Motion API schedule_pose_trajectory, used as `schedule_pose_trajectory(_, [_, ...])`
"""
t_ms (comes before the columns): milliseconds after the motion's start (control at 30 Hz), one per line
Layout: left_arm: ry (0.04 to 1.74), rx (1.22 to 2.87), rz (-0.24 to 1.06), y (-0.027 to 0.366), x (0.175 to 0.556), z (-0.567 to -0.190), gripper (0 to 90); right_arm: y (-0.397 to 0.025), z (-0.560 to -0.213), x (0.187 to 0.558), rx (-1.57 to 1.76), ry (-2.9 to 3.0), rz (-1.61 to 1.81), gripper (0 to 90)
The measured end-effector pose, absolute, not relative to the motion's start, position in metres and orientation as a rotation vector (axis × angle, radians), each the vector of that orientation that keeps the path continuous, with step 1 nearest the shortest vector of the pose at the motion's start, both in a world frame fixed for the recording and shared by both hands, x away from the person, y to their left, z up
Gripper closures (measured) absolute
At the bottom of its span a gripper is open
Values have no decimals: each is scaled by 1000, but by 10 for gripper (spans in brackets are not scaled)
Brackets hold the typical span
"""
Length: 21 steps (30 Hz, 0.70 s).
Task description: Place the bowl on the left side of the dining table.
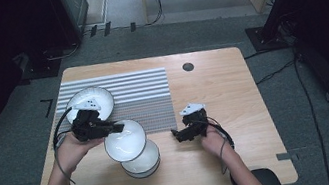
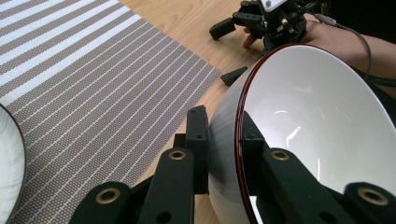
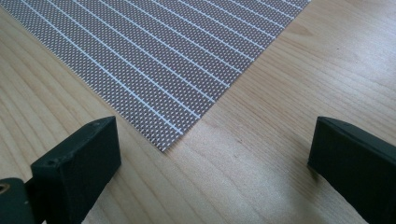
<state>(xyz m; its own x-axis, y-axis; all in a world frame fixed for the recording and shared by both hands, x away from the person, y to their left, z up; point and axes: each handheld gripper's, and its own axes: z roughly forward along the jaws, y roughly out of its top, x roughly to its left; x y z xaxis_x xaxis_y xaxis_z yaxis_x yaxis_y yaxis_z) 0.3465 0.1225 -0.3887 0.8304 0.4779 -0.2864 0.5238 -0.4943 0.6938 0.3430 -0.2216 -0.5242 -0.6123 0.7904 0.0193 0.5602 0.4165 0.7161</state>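
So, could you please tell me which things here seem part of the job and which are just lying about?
In play:
- tilted bowl, rim clamped by left gripper
- bowl beneath it
- bowl on striped mat
- striped mat

Lying about:
- cables on the floor
- right gripper, open, idle

Nothing here can be read: no words, labels, brand marks or numbers stand out on anything on the table or around it.

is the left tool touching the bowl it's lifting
Touching. In the left gripper view the left tool pinches the white bowl at its rim, one jaw against the outside, one inside.
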Motion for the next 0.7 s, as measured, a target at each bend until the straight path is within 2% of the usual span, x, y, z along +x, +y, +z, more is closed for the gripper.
schedule_pose_trajectory(700, [771,2155,-62,137,359,-387,802,-222,-524,343,1169,2354,1007,16])
